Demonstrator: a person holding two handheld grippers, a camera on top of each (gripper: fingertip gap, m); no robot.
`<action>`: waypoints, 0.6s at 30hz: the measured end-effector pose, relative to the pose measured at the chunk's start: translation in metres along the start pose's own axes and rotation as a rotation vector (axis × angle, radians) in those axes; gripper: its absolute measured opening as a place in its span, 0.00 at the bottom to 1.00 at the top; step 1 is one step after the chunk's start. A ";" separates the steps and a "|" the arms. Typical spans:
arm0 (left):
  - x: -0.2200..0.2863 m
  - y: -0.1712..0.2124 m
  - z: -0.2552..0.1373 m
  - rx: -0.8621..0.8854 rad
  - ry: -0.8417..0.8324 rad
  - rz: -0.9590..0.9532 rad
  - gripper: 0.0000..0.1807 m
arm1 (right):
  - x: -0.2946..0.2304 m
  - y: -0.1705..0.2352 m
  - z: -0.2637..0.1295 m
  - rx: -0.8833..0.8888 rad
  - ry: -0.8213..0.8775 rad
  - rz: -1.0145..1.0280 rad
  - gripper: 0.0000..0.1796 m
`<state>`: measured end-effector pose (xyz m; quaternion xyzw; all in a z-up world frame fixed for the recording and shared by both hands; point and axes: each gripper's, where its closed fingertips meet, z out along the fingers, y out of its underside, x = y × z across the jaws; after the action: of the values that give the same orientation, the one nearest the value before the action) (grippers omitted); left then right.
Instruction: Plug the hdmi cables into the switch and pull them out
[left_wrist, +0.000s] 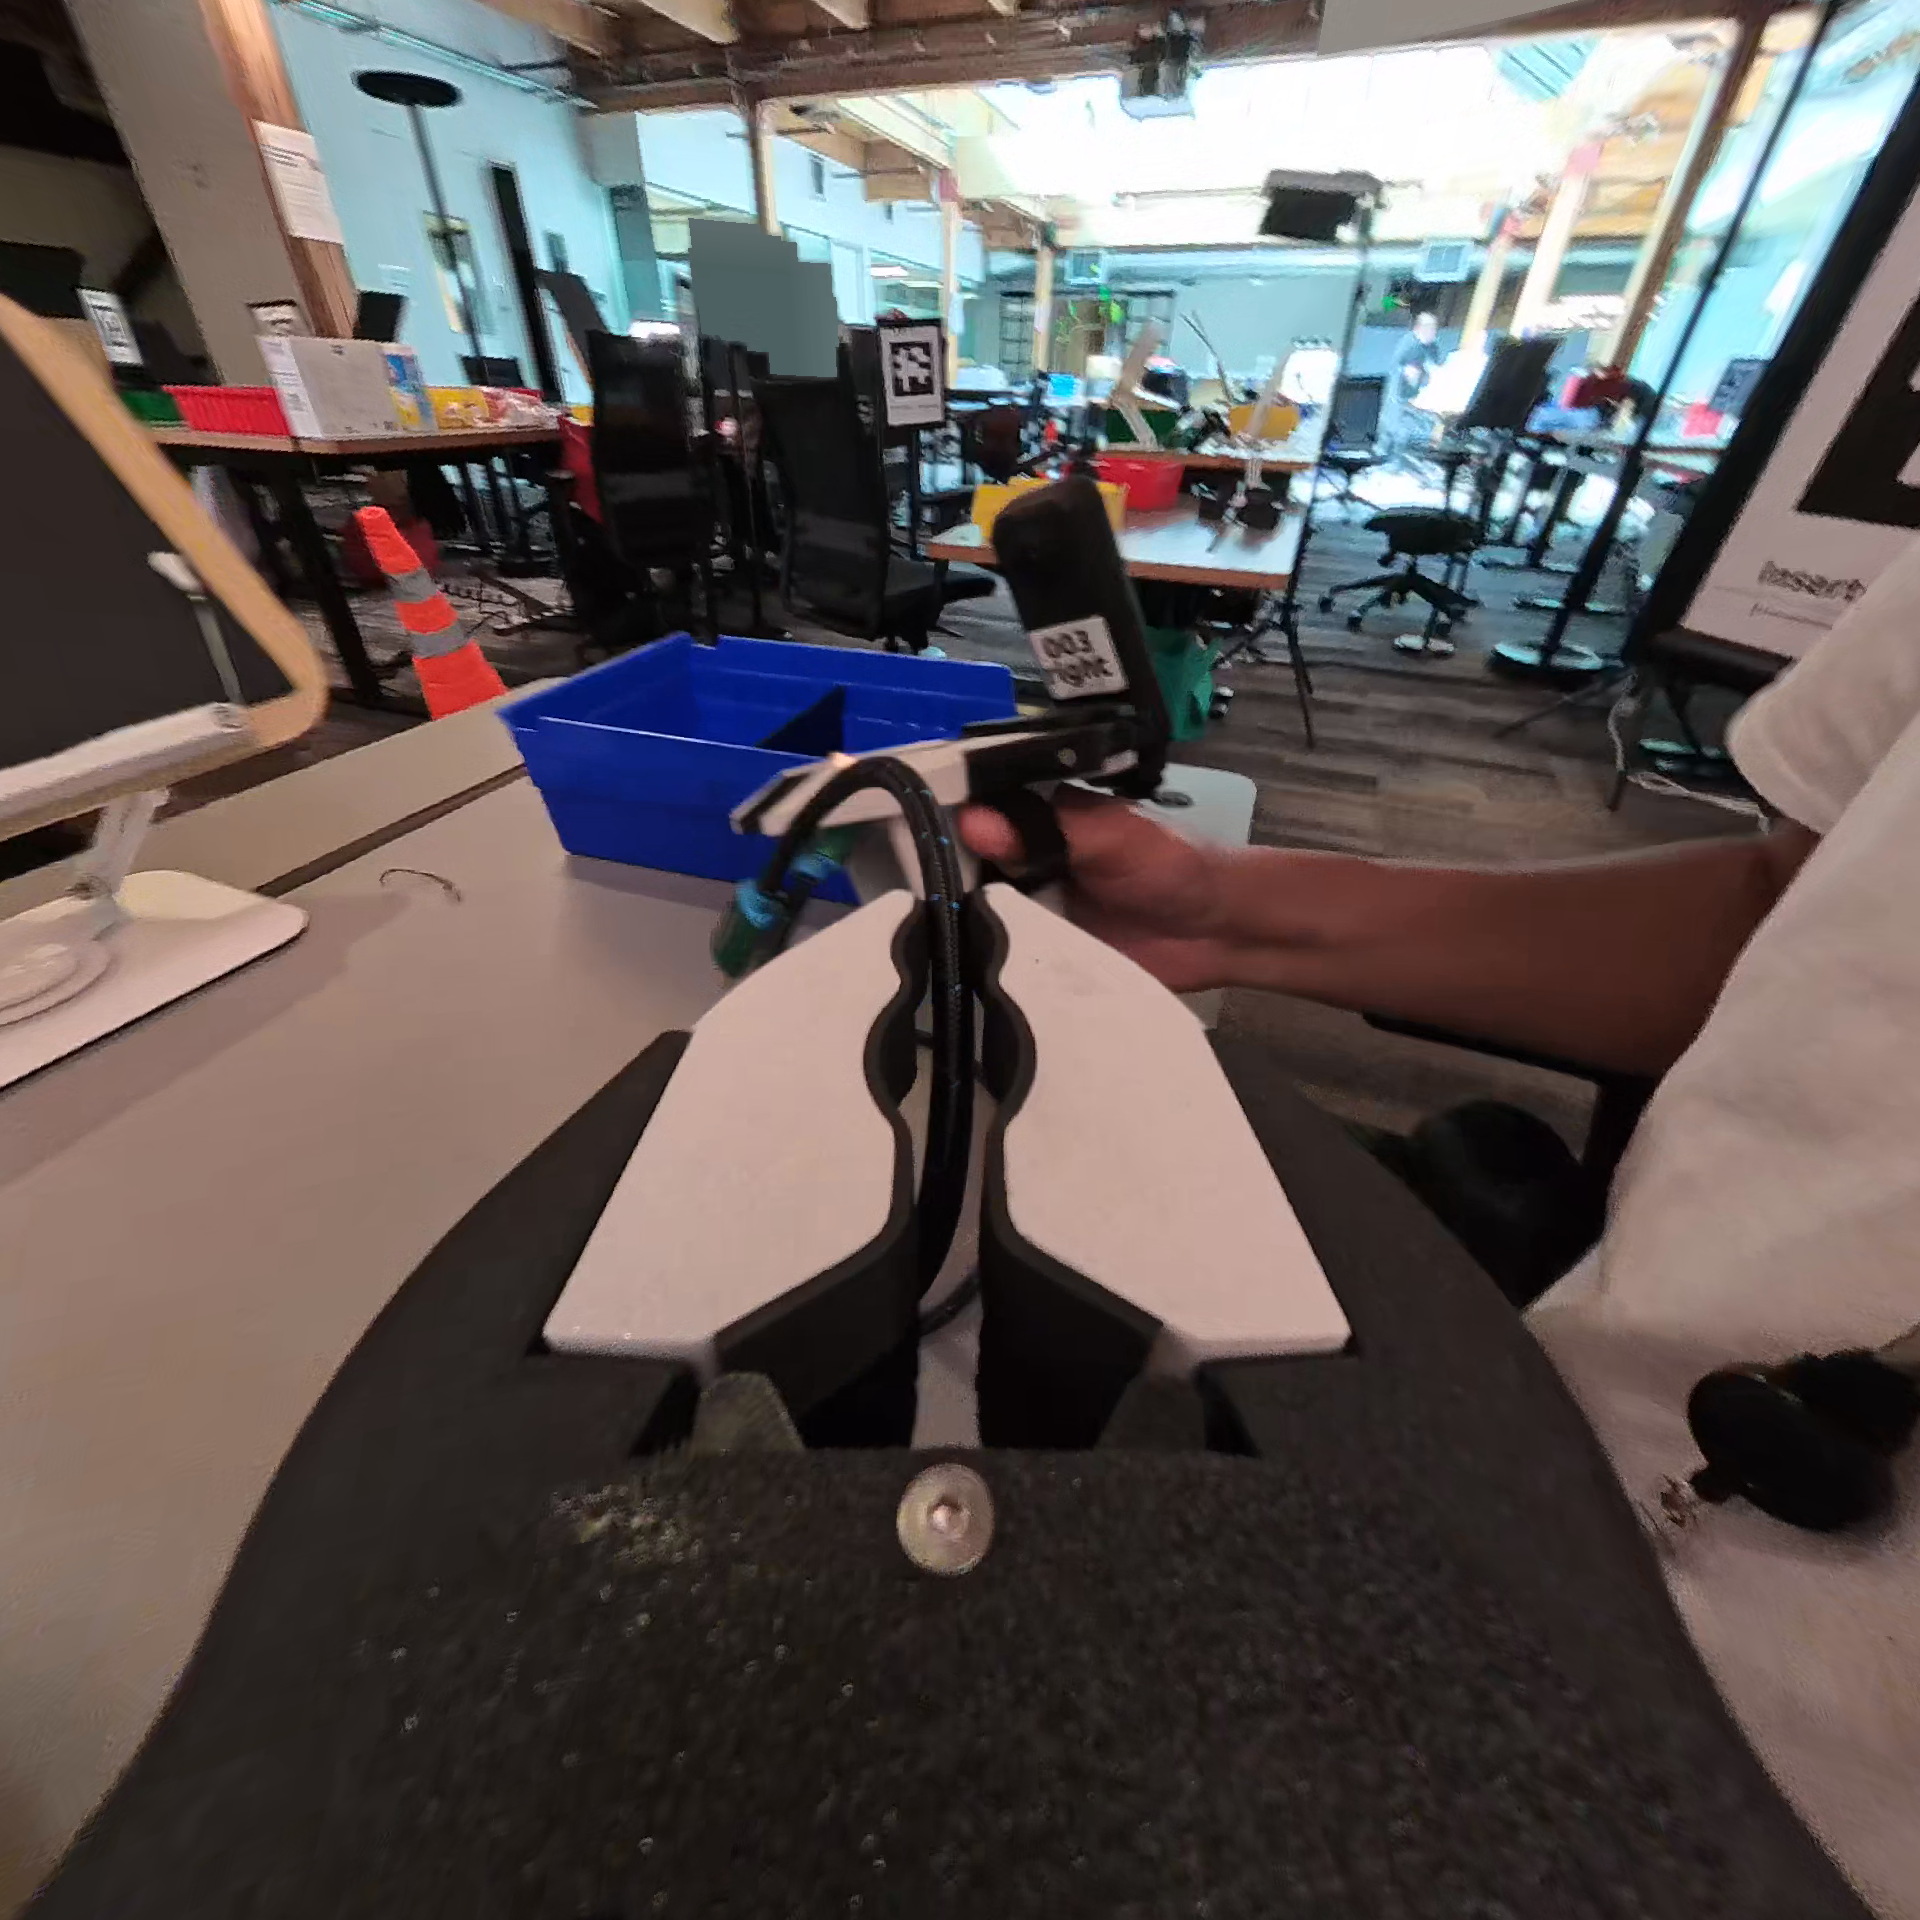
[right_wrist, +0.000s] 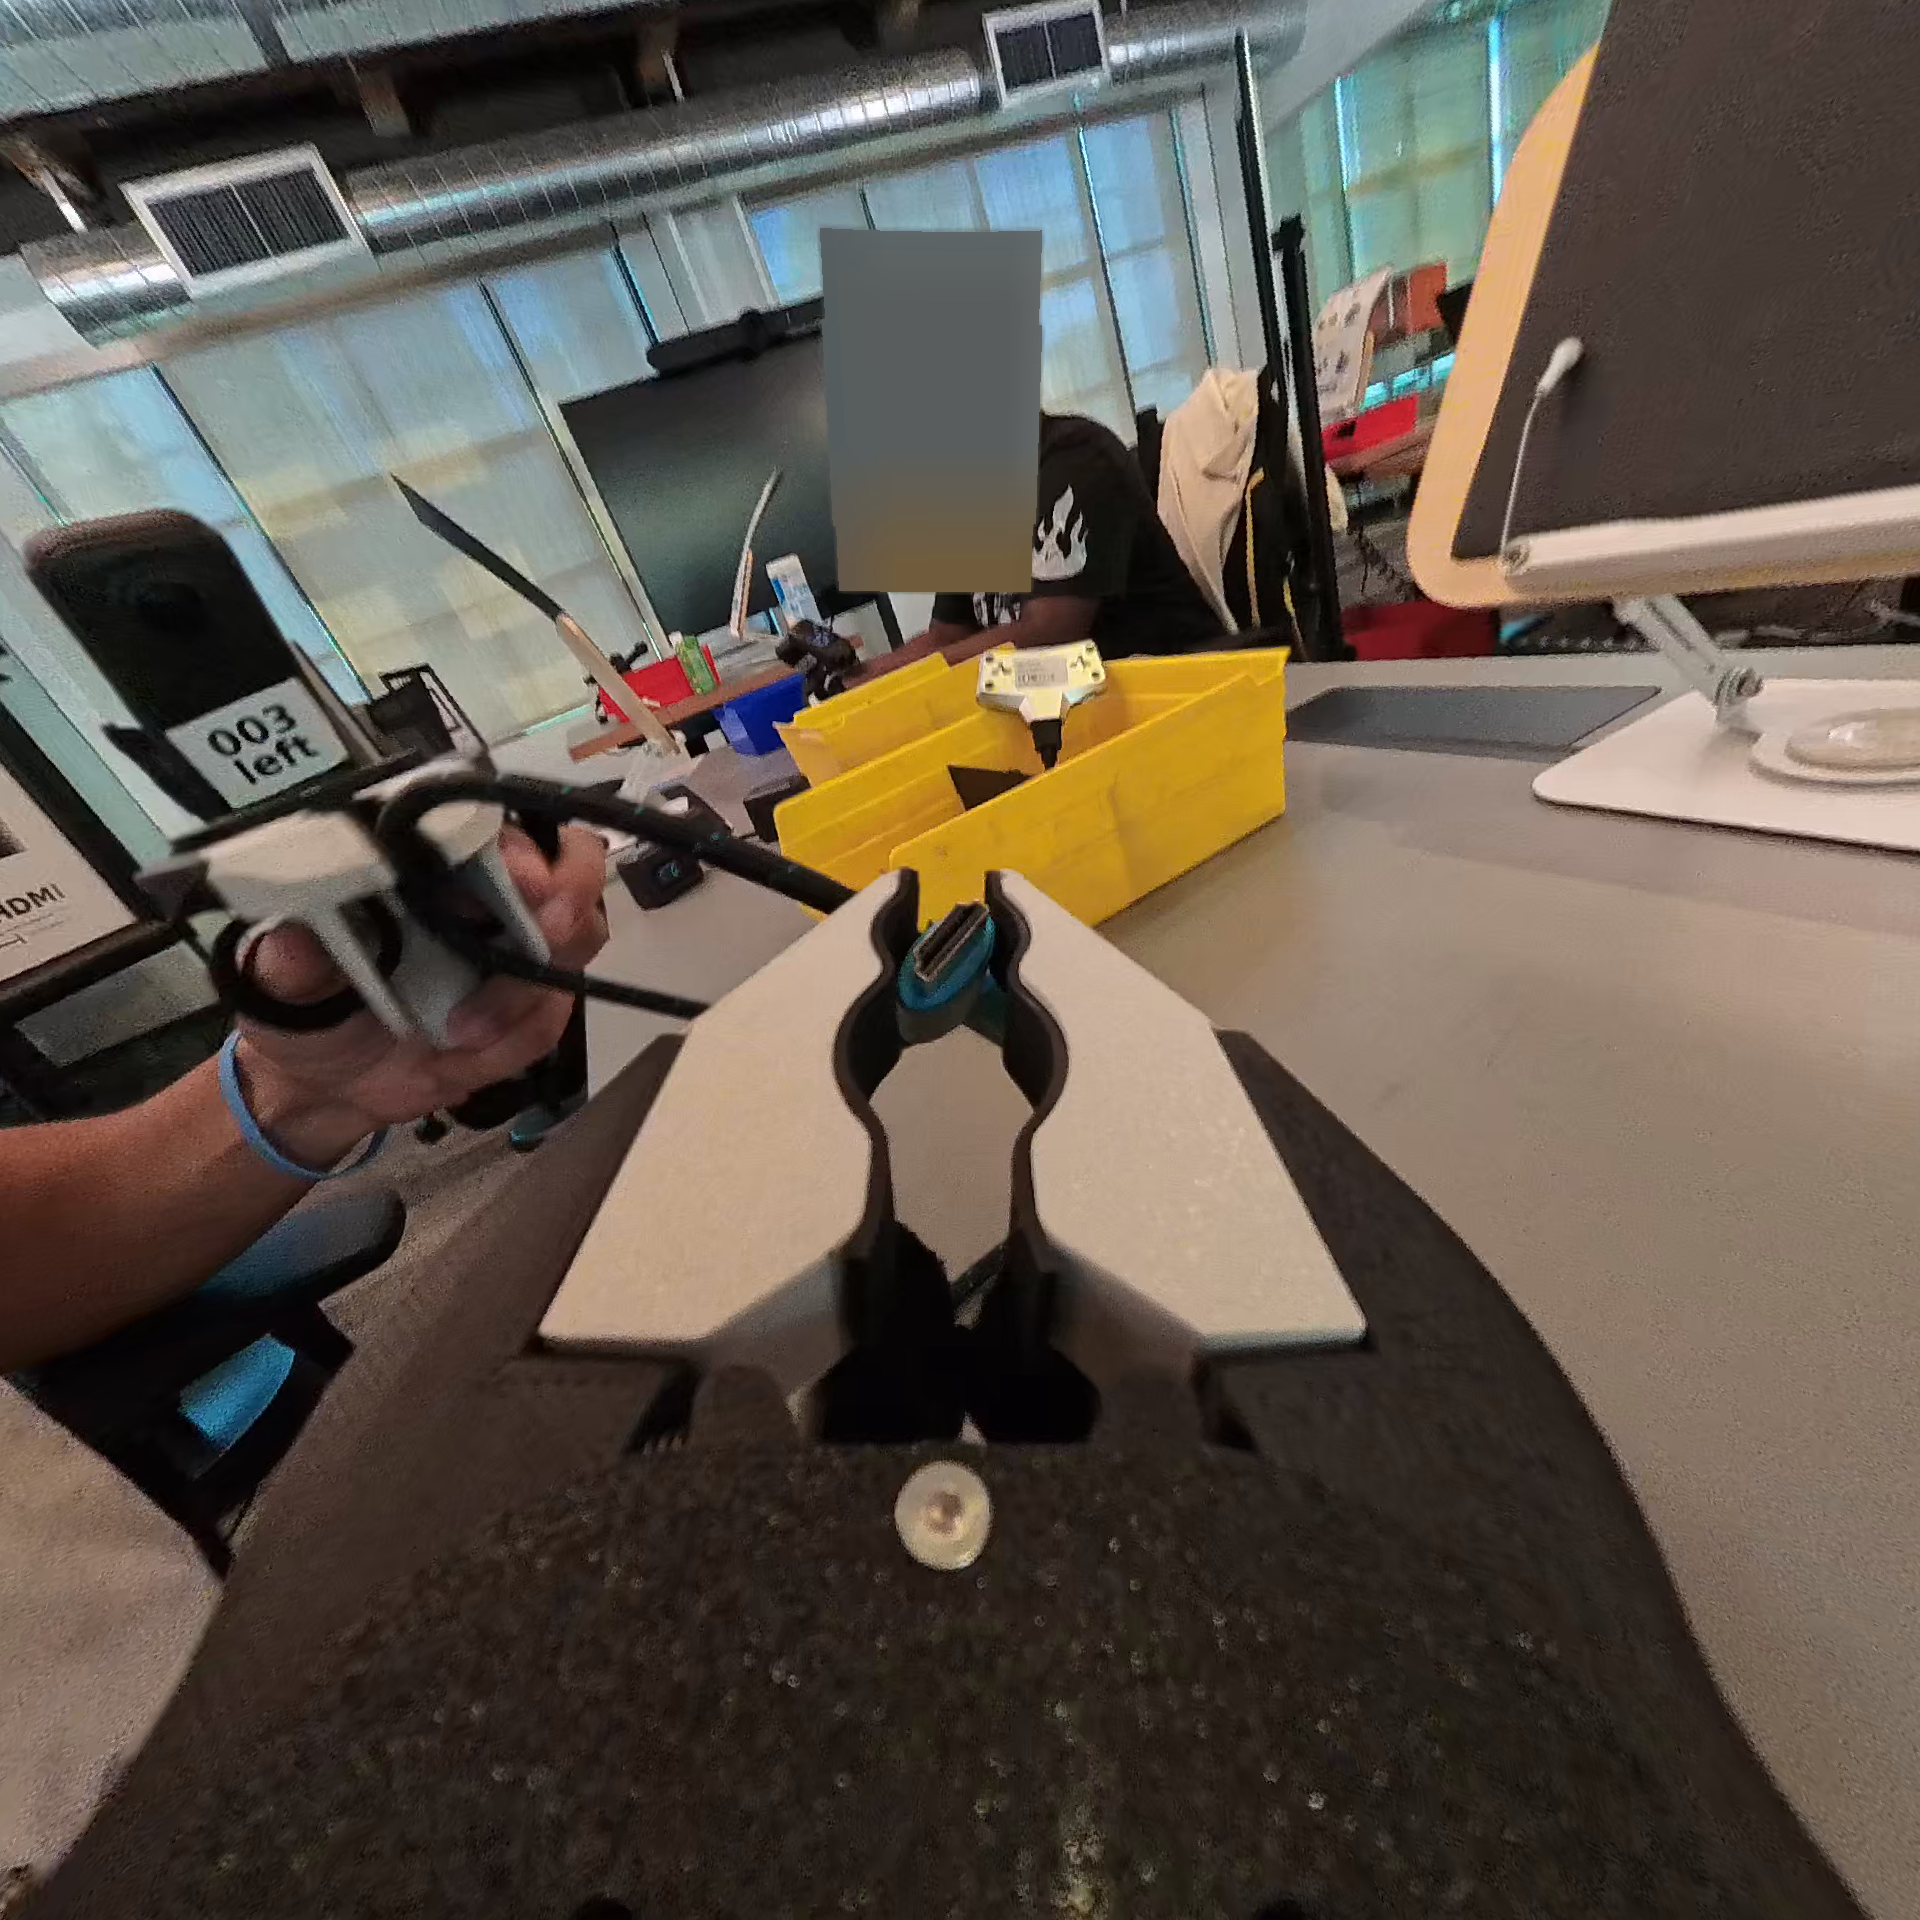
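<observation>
My left gripper is shut on a black braided HDMI cable that runs up between its pads and arches over to my right gripper. My right gripper is shut on the cable's teal plug, whose metal end points forward, above the table. The plug also shows in the left wrist view. The silver switch stands propped in a yellow bin just beyond the plug. The left gripper shows at the left with the cable looped through it.
A blue divided bin sits on the grey table behind the right gripper. A screen on a white stand is at the table's far side, and also shows in the left wrist view. A small black item lies near the yellow bin. A person sits beyond the table. There is about 12 centimetres between the tips of the two grippers.
</observation>
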<state>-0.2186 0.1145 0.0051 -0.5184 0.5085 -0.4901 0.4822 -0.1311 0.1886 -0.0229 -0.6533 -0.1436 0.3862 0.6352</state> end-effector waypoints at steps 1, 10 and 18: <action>0.009 0.007 0.004 -0.030 0.038 -0.005 0.04 | 0.001 -0.002 -0.002 0.028 -0.006 -0.006 0.06; -0.022 0.051 0.006 -0.219 0.078 -0.273 0.20 | -0.003 -0.005 -0.013 0.119 -0.167 0.127 0.04; -0.029 0.079 0.068 -0.124 0.175 -0.593 0.24 | -0.027 -0.023 0.008 0.264 -0.329 0.336 0.04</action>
<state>-0.1552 0.1425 -0.0778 -0.6283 0.4038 -0.6202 0.2400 -0.1475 0.1799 0.0082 -0.5077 -0.0829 0.6025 0.6102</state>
